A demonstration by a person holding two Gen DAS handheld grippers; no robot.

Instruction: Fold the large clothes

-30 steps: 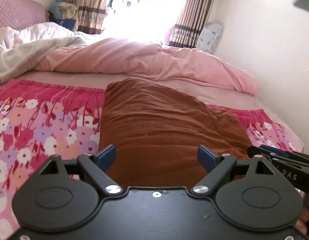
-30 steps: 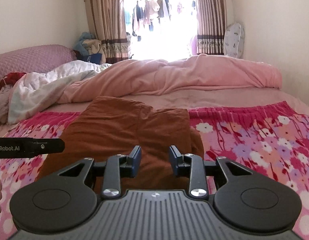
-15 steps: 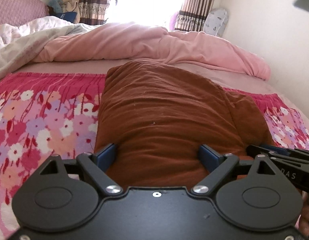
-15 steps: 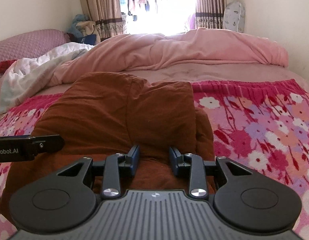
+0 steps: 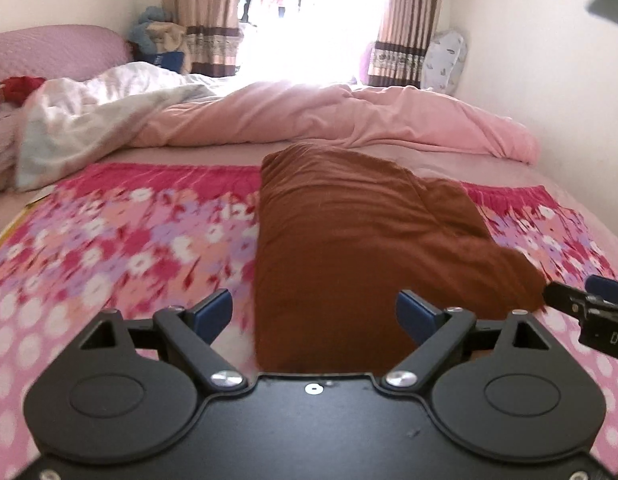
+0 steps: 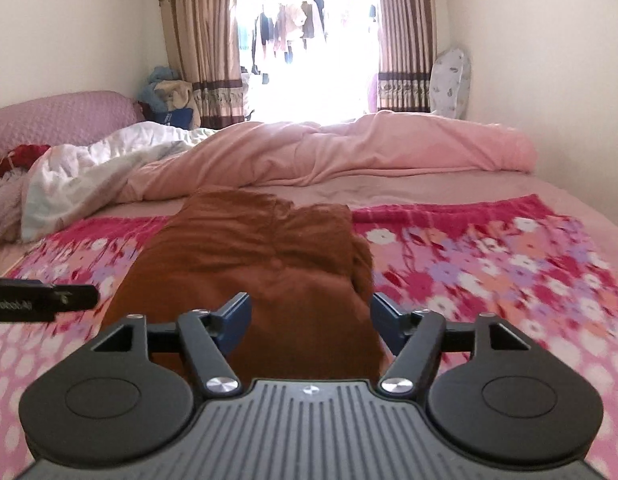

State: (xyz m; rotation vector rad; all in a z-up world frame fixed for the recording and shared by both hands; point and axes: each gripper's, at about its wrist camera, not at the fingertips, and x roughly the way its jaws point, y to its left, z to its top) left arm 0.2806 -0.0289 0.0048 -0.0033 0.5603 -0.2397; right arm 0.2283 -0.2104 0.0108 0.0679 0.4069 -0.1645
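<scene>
Brown garment [image 5: 349, 248] folded on the flowered blanket [image 5: 121, 236] — bed [image 6: 449, 188] beyond.
Left gripper [image 5: 315, 314] spread wide, grasping nothing; right gripper [image 6: 309, 322] has just been opening — cloth lies between its fingers [image 6: 235, 320], unpinched.

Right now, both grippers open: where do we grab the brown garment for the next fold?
Probably its near edge, one gripper per corner. The brown garment lies as a long strip running away from the cameras on the floral blanket, near end just ahead of the open left gripper and the right gripper, whose jaws have just opened. Come in low from this side.
</scene>
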